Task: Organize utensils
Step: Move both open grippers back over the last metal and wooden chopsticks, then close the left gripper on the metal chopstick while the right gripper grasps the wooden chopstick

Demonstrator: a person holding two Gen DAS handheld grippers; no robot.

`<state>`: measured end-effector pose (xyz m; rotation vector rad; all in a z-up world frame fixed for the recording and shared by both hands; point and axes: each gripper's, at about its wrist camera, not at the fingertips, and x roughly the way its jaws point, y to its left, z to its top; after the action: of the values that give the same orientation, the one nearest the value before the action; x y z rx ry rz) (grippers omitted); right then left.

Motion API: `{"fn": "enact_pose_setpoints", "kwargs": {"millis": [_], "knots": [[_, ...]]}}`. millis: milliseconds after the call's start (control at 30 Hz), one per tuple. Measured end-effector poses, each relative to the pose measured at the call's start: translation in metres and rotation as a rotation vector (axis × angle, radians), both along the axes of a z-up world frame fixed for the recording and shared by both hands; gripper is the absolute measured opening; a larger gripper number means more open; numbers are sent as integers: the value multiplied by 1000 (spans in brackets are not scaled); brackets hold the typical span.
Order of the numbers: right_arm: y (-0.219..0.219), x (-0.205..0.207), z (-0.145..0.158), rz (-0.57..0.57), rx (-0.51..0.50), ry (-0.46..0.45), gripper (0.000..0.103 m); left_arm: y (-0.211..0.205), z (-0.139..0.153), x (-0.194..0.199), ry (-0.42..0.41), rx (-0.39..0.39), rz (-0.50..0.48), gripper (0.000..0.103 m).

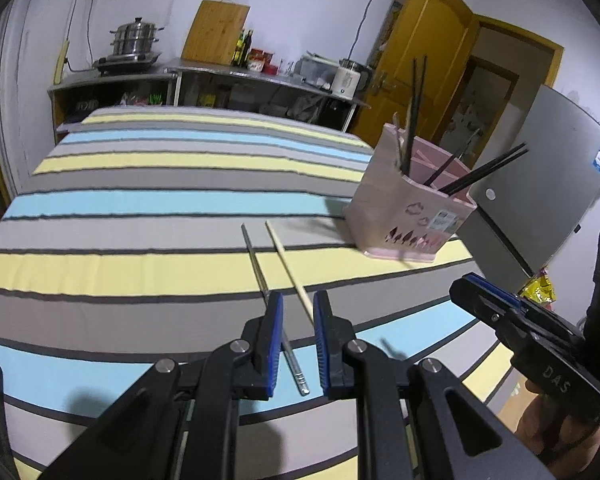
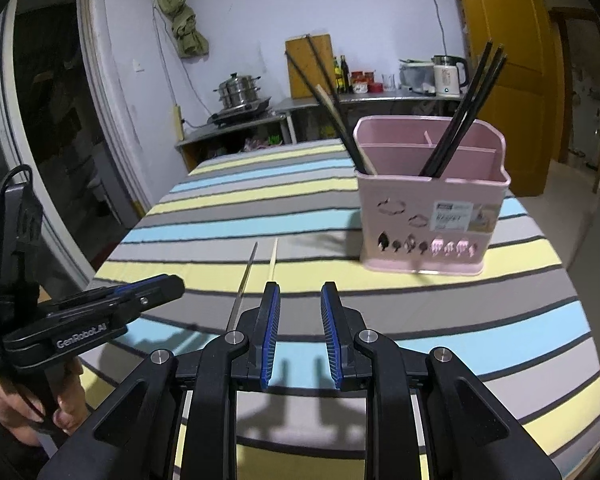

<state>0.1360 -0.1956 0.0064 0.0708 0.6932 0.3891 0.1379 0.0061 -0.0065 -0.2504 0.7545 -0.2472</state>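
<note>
A metal chopstick and a pale wooden chopstick lie side by side on the striped tablecloth. My left gripper is open just above their near ends, its jaws either side of them. A pink utensil holder stands to the right with several black chopsticks in it. In the right wrist view the holder is ahead right, and the metal chopstick and wooden chopstick lie ahead left. My right gripper is open and empty above the table.
A grey fridge stands right of the table. A counter at the back carries a steamer pot, bottles and a kettle. A wooden door stands open at the back right.
</note>
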Motion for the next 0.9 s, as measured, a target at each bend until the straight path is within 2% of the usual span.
{"fn": "enact_pose_setpoints", "kwargs": {"millis": [600,833,900], "knots": [[6,31,-37,9,-31,96,22,-1,-53,88,144,24,58,16],[15,42,-44,24,-42,116,22,-13,-55,98,131,115,53,16],[19,46,-45,31,-47,120,22,-15,-55,96,121,158,38,11]]}}
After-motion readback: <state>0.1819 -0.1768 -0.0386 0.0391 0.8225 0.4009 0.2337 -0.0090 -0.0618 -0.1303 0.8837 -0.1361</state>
